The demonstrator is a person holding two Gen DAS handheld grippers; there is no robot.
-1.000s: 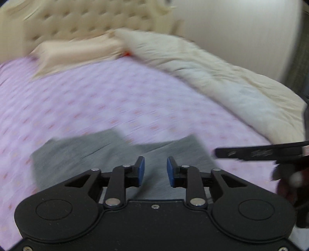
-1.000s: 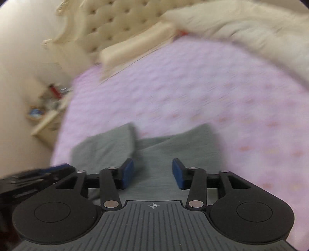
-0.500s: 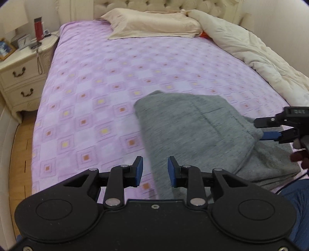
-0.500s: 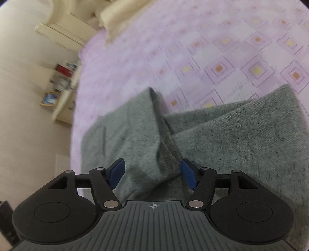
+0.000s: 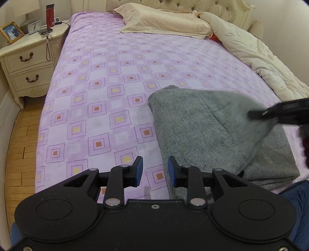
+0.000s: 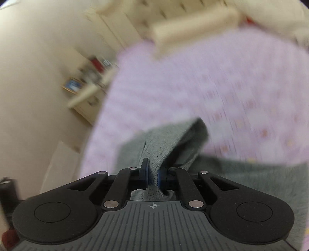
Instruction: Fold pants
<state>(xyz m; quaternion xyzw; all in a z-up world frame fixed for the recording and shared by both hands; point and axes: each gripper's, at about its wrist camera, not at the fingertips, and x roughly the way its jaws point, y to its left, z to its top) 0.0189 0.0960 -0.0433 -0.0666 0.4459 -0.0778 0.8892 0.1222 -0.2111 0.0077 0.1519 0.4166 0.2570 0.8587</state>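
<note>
A nightstand (image 5: pixel 29 63), partly cut off at the left edge, carries a framed photo (image 5: pixel 11 31), a clock and a red bottle (image 5: pixel 49 15); in the right wrist view it is a blur. The left gripper (image 5: pixel 153 171) hovers over the purple bedspread (image 5: pixel 108 86), jaws partly open and empty, just left of the grey pants (image 5: pixel 202 131), as half a second ago. The folded pants lie at the bed's near right corner. The right gripper (image 6: pixel 152 176), a dark smear at the frame's right edge in the left view, has lifted since then; its jaws, wide before, are closing on a raised fold of pants that hides what lies beneath. A pillow (image 5: pixel 164 25) and cream duvet (image 5: pixel 260 56) line the far side.
</note>
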